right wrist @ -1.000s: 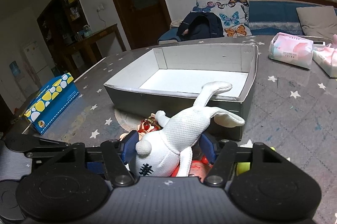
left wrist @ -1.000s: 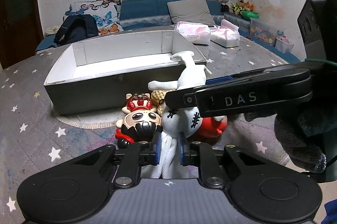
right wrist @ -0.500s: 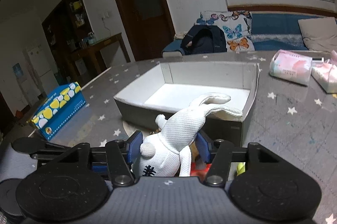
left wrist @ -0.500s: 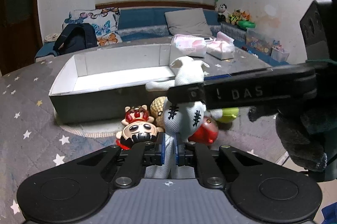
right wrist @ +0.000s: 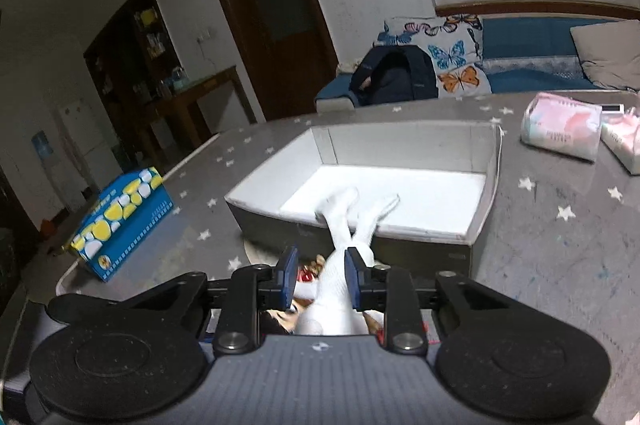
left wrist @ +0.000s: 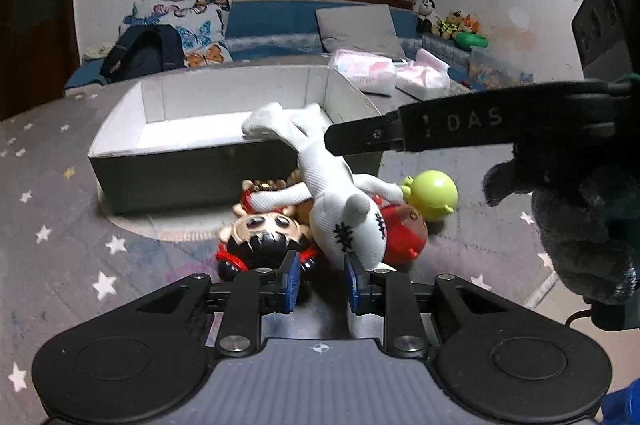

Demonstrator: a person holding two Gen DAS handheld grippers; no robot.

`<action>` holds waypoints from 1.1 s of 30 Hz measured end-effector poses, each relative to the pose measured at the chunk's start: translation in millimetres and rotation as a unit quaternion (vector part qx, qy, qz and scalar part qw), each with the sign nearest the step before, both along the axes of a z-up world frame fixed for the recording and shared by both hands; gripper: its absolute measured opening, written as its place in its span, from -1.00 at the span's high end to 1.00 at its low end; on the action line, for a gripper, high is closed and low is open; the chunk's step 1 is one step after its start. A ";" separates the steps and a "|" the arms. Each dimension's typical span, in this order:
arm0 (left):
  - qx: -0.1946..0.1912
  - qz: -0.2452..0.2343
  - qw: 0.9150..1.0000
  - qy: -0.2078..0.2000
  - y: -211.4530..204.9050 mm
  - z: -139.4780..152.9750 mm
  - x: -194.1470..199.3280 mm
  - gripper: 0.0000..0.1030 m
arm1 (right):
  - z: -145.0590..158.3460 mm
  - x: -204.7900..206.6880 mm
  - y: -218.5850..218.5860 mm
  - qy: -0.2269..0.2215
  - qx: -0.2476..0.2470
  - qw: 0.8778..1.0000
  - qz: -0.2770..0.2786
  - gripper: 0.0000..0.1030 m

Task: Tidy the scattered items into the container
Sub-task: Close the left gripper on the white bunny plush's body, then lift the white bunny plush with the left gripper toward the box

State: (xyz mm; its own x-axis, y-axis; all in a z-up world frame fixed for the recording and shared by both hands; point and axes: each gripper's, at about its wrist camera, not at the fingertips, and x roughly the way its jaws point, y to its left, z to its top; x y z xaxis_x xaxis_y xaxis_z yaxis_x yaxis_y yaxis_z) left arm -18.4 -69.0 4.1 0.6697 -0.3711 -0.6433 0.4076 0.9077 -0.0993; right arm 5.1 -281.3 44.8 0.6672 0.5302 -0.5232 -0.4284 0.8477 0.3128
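Right wrist view shows your right gripper (right wrist: 319, 277) just closed on the white plush rabbit (right wrist: 340, 265) at the box (right wrist: 486, 201) front wall, your left gripper (left wrist: 319, 279) freshly spread, so its ears may snag that rim.

white plush rabbit (left wrist: 344, 209) draped against the grey box (left wrist: 192, 177).
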 end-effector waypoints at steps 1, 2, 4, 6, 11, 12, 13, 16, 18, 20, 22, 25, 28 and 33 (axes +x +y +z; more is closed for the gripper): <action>0.000 -0.001 1.000 0.001 -0.7 -0.4 -0.4 0.49 | -2.0 -0.4 -0.5 0.002 -0.002 1.000 0.000 0.50; -0.001 -0.002 1.000 0.002 -1.3 -0.6 -0.3 0.49 | -3.6 -1.0 -1.2 0.003 -0.004 1.000 0.000 0.49; -0.006 -0.005 1.000 0.006 -1.7 -1.1 1.1 0.49 | -6.4 -2.3 -2.3 0.005 -0.013 1.000 0.002 0.30; -0.012 -0.005 1.000 0.015 -2.4 -2.2 2.9 0.49 | -8.9 -3.2 -2.8 0.008 -0.021 1.000 0.005 0.17; -0.029 -0.005 0.998 0.046 -5.0 -8.9 6.2 0.49 | -16.0 1.8 -1.2 0.017 -0.033 0.999 0.007 0.08; -0.033 -0.002 0.998 0.052 -5.6 -10.4 6.6 0.48 | -17.7 3.5 -0.3 0.019 -0.035 0.999 0.007 0.07; -0.037 0.000 0.998 0.059 -6.6 -12.1 7.0 0.48 | -19.2 5.2 0.4 0.021 -0.037 0.999 0.007 0.06; -0.043 0.010 0.996 0.077 -9.5 -15.9 9.3 0.48 | -21.8 10.5 2.7 0.025 -0.040 0.999 0.010 0.06; -0.048 0.018 0.995 0.087 -10.3 -18.2 10.9 0.48 | -22.1 14.1 4.4 0.025 -0.042 0.999 0.013 0.06; -0.053 0.024 0.994 0.098 -11.0 -20.0 12.1 0.48 | -22.8 19.3 6.8 0.028 -0.043 0.999 0.016 0.06; -0.057 0.030 0.992 0.107 -11.0 -21.5 13.4 0.48 | -24.0 24.5 9.2 0.030 -0.045 0.998 0.018 0.06; -0.052 0.038 0.991 0.115 -12.2 -23.2 15.1 0.48 | -27.3 31.2 13.3 0.035 -0.052 0.998 0.020 0.07; -0.044 0.040 0.991 0.118 -14.0 -25.3 15.5 0.48 | -30.3 32.8 16.4 0.038 -0.055 0.997 0.022 0.22; -0.039 0.032 0.993 0.106 -15.2 -28.0 11.7 0.61 | -28.5 26.7 17.0 0.033 -0.055 0.998 0.021 0.39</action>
State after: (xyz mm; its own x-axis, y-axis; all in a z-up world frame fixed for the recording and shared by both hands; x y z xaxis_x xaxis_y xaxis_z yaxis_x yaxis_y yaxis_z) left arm -6.6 -84.2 -23.9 0.5459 -0.3869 -0.7432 0.3122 0.9170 -0.2482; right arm 31.7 -264.3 16.3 0.6084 0.4937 -0.6214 -0.4458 0.8604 0.2471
